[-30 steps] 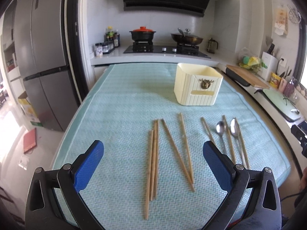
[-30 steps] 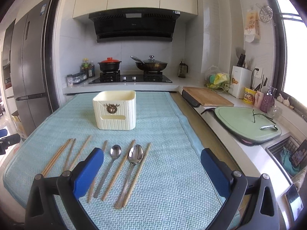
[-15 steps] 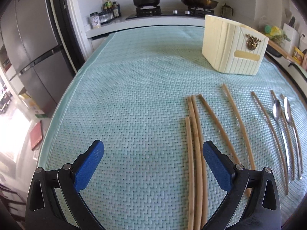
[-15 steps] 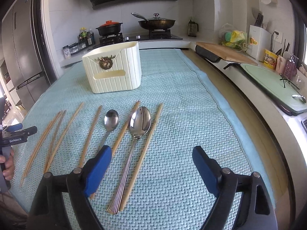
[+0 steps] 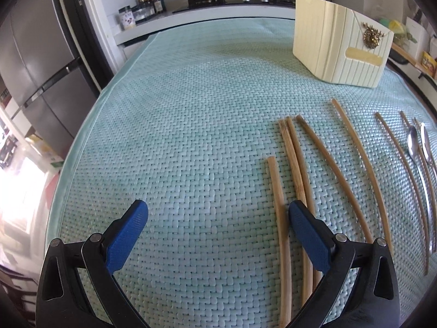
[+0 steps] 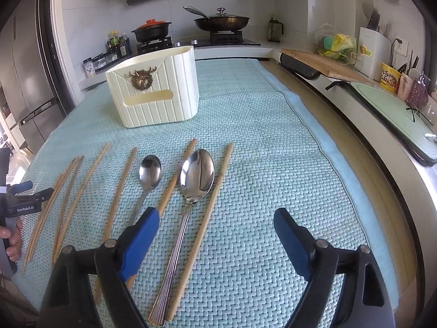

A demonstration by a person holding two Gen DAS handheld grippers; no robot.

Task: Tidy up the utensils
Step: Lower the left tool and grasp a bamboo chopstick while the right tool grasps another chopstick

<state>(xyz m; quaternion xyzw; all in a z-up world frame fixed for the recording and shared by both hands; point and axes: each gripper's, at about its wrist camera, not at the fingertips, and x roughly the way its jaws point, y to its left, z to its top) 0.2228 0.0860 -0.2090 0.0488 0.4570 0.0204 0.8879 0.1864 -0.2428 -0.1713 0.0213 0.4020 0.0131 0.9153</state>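
Note:
Several wooden chopsticks [image 5: 293, 161] lie side by side on a light teal woven mat [image 5: 191, 125], with two metal spoons [image 5: 413, 145] at the far right. My left gripper [image 5: 215, 213] is open and low over the mat; its right finger sits over the leftmost chopsticks. In the right wrist view a large spoon [image 6: 198, 175], a small spoon [image 6: 149, 173] and chopsticks [image 6: 215, 188] lie ahead. My right gripper [image 6: 215, 218] is open, low, with the large spoon's handle between its fingers. A cream utensil holder [image 6: 155, 101] stands upright behind them; it also shows in the left wrist view [image 5: 341, 49].
A stove with a pot [image 6: 151, 30] and a pan [image 6: 221, 22] lies beyond the mat. A fridge [image 5: 32, 63] stands at the left. A counter with a cutting board [image 6: 325, 64] and a green tray [image 6: 396, 109] runs along the right. The left gripper [image 6: 24, 199] shows at the mat's left edge.
Both grippers have dropped and moved forward toward the mat. The left one now sits over the leftmost chopsticks, the right one around the large spoon's handle. Both stay open.

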